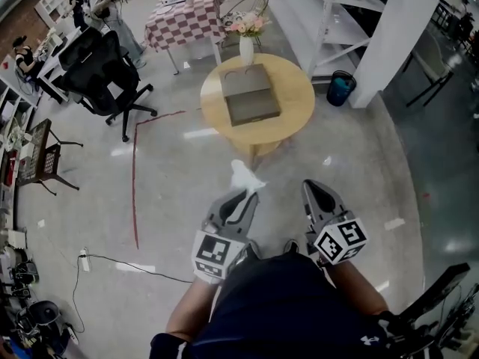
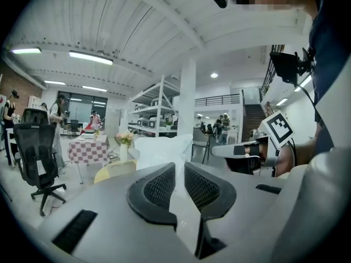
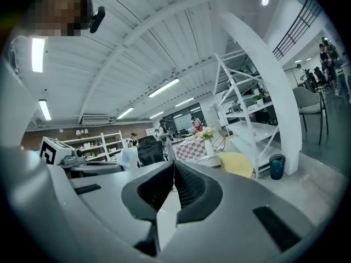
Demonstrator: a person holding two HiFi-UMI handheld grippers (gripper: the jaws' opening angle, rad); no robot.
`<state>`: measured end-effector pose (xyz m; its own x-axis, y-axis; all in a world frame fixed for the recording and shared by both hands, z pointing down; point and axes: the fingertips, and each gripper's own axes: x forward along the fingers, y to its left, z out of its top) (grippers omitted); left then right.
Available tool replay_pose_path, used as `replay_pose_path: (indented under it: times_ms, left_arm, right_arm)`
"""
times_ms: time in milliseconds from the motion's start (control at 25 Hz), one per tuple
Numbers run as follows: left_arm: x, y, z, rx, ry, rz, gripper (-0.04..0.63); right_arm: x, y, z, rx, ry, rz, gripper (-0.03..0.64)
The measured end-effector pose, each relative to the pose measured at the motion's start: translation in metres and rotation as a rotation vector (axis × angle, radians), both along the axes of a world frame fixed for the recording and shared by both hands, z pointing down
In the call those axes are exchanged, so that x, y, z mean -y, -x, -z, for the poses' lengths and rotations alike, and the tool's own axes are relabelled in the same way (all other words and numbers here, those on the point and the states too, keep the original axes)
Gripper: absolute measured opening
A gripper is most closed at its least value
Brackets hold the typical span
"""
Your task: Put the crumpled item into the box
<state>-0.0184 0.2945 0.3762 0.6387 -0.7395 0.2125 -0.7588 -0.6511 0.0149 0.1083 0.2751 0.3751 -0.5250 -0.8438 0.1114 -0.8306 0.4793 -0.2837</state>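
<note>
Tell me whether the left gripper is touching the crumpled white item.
Touching. In the left gripper view, the left gripper pinches the crumpled white item between its pads, the rest sticking out ahead.

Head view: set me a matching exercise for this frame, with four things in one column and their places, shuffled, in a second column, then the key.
Things:
1. white crumpled paper
2. grey rectangular box
3. white vase of pink flowers
4. dark blue round bin

Places:
A. on the floor beside the white column
B. at the far edge of the round wooden table
C. pinched in the left gripper
D. in the middle of the round wooden table

Pairs: 1-C, 2-D, 3-B, 4-A.
</note>
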Motion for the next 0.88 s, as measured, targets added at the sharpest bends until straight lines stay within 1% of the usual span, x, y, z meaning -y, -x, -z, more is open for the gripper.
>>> replay_pose_path:
  times_ms: [200,400,560,880]
  left_arm:
    - [0.007,0.034,-0.002,-0.004,-0.001,-0.018,0.060]
    - [0.010,0.056,-0.006,-0.008,0.004,-0.036,0.060]
    - [0.013,0.066,-0.010,-0.021,0.013,-0.030,0.060]
    - [0.035,0.076,-0.016,-0.015,0.029,-0.019,0.060]
  right_arm:
    - [0.001,0.029,-0.002,-0.006,0.011,-0.024,0.014]
    - [-0.002,0.052,-0.006,-0.022,0.031,-0.029,0.013]
    - [-0.002,0.061,-0.010,-0.053,0.049,-0.018,0.014]
    - [0.021,0.077,-0.022,-0.043,0.085,0.012,0.014]
